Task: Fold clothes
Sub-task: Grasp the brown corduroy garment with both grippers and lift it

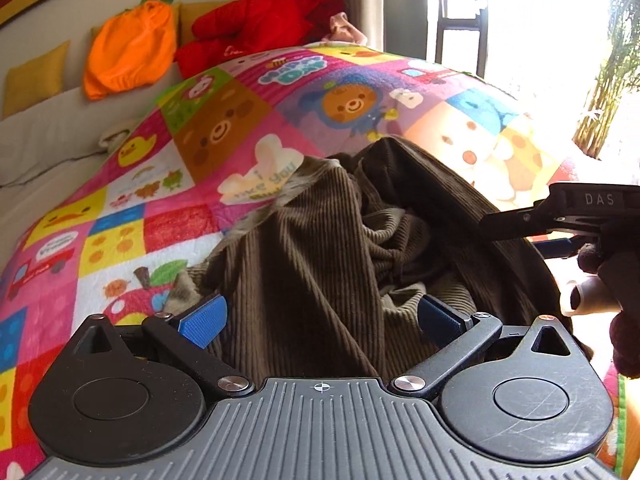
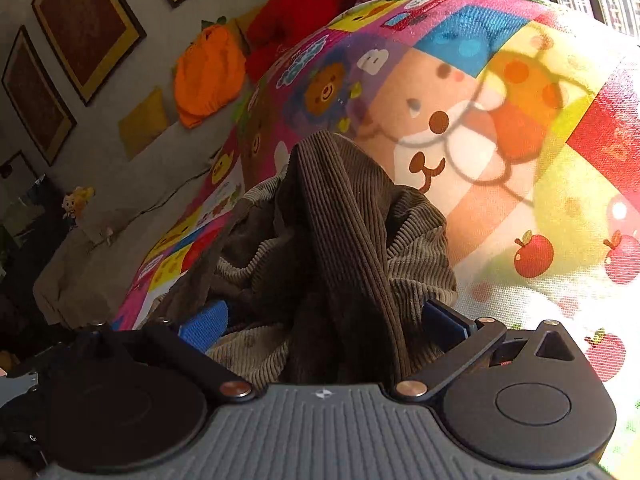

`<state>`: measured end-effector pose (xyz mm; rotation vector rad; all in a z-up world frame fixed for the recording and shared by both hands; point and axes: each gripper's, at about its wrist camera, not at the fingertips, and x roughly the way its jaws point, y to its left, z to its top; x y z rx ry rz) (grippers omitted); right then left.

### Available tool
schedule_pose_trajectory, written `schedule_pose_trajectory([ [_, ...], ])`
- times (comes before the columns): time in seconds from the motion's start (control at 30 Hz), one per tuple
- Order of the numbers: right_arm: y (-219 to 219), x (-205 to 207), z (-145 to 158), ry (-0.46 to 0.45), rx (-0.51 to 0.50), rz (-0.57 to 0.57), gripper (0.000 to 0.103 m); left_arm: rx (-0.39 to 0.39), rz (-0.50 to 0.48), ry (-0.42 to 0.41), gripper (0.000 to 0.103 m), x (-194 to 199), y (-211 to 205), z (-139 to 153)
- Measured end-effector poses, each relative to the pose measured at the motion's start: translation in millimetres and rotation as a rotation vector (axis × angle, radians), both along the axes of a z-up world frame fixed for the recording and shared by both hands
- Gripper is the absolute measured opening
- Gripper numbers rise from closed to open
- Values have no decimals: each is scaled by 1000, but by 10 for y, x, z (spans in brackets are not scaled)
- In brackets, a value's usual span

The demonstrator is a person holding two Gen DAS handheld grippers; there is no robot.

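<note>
One brown corduroy garment (image 1: 320,248) lies bunched on my bed's patchwork quilt (image 1: 224,120), near its window-side edge. My left claw (image 1: 320,320) stands apart, cloth between the two blue pads, not pinched. My right claw (image 2: 324,320) is also apart around a ridge of corduroy. Its body reads "DAS". One quilt patch reads "I like you".

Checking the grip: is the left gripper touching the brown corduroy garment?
Cannot tell. Left wrist view: brown corduroy garment bunches between the left gripper's wide-open fingers; contact unclear.
</note>
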<state>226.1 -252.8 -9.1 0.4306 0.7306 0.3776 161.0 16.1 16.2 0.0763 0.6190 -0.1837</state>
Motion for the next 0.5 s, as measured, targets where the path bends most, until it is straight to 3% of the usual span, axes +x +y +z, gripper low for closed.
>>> schedule_pose_trajectory([
  [0.1, 8, 265, -98, 35, 38, -14, 103, -15, 27, 52, 103, 216, 144, -90],
  [0.27, -48, 492, -363, 103, 125, -42, 103, -135, 41, 156, 103, 396, 384, -224],
  [0.37, -175, 518, -463, 114, 231, -41, 103, -203, 40, 159, 103, 397, 444, -209],
  [0.5, -219, 646, -426, 162, 208, 108, 103, -192, -32, 79, 103, 265, 398, -59],
])
